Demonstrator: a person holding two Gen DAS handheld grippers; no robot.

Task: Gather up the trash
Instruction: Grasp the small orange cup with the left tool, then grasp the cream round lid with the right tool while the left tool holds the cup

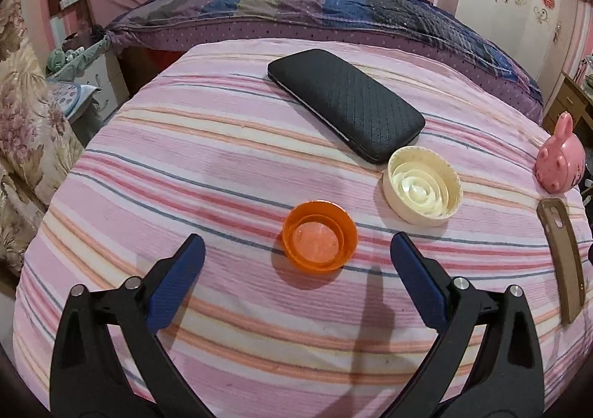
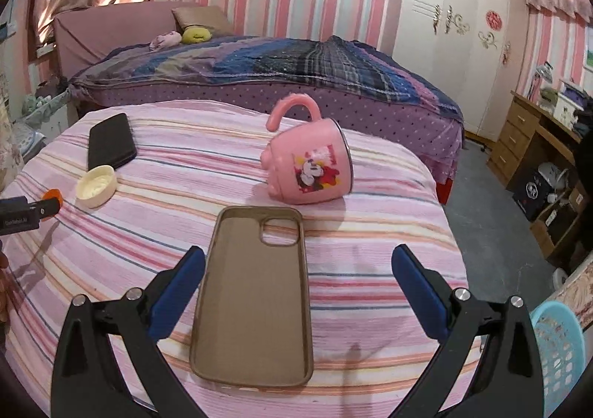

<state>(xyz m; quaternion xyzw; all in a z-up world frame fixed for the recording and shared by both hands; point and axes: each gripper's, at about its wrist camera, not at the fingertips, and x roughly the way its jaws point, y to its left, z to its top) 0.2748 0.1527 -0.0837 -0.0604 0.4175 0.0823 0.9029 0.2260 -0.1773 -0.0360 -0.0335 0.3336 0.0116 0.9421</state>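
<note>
My left gripper (image 1: pixel 296 251) gapes wide just short of the orange cap (image 1: pixel 319 236); my right gripper (image 2: pixel 298 262), equally wide, straddles the phone case (image 2: pixel 254 295), while the blue basket (image 2: pixel 559 351) to its right is cut off.

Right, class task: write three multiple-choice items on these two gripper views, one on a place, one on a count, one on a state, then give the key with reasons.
1. Where does the cream lid lie?
A. beside the end of the black case
B. inside the pink mug
C. on the floor

2. How many loose lids lie on the striped cloth?
A. one
B. two
C. four

3. How does the pink mug rest?
A. upright
B. on its side, handle up
C. upside down

Key:
1 A, the lid sits by the case's near corner.
2 B, only the orange lid and the cream lid show.
3 B, the mug's rim faces sideways.

Both the left gripper and the right gripper are open, holding nothing.
</note>
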